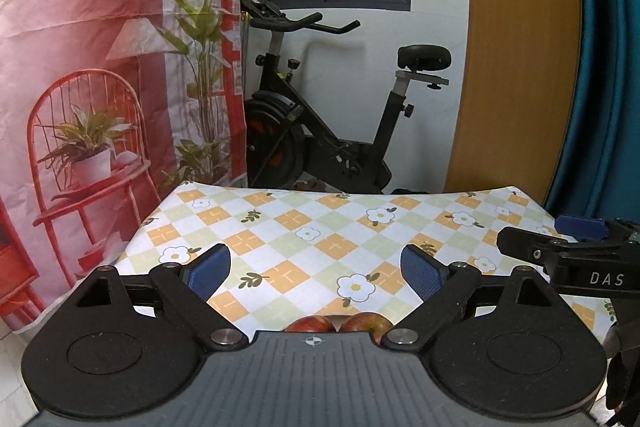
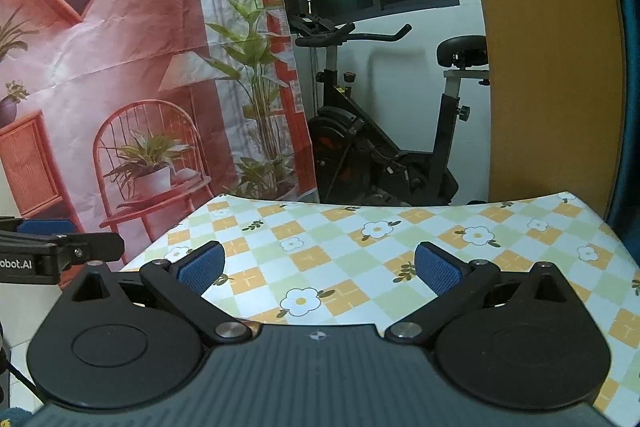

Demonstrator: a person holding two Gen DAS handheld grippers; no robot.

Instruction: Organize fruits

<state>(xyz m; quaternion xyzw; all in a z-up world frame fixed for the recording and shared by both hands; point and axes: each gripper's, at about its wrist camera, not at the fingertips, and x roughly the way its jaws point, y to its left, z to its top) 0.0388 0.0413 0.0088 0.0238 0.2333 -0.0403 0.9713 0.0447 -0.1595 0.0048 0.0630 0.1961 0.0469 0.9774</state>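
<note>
Two red apples (image 1: 338,323) lie side by side on the checked flower tablecloth (image 1: 320,223), only their tops showing above my left gripper's body. My left gripper (image 1: 316,271) hangs above the cloth beyond them, open, with nothing between its blue pads (image 1: 210,269). The right gripper (image 1: 568,239) shows at the right edge of the left wrist view. In the right wrist view my right gripper (image 2: 318,269) is wide open over the tablecloth (image 2: 360,251), its pads (image 2: 438,267) empty. The left gripper (image 2: 60,247) pokes in at that view's left edge. No fruit shows in the right wrist view.
Behind the table stands a black exercise bike (image 1: 332,131). A red printed backdrop (image 1: 80,67) hangs at the left, a wooden door (image 1: 516,47) and a teal curtain (image 1: 608,67) at the right. The table's far edge (image 1: 340,193) is close to the bike.
</note>
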